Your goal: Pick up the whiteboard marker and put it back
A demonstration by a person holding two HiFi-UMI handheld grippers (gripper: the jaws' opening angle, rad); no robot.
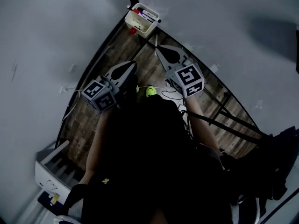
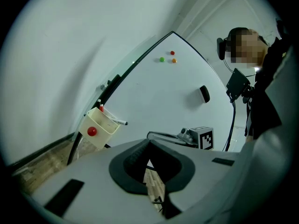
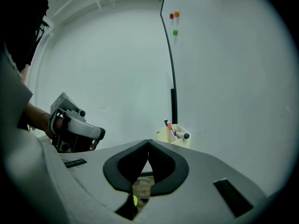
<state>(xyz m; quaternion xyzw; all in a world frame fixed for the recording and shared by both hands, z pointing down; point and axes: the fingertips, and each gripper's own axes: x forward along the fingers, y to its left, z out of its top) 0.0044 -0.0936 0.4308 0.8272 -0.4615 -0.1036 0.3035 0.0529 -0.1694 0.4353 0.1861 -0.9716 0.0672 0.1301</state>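
Above wood-plank floor [image 1: 148, 63], pale walls, whiteboard [image 2: 177, 94] with three coloured magnets [image 2: 168, 57], whiteboard marker [image 1: 149, 17] lying in cream holder [image 1: 140, 26] at its frame, left gripper [image 1: 132, 65] and right gripper [image 1: 158, 48] both closed, empty, apart from holder

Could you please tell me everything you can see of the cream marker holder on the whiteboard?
The marker holder is a small open-topped box, pale cream and plastic by its look. It hangs upright beside the whiteboard's black frame. A round red dot, probably a magnet, sits on its front. Several markers are inside. One white marker with a dark tip pokes out over the rim. Nothing else is seen touching it.
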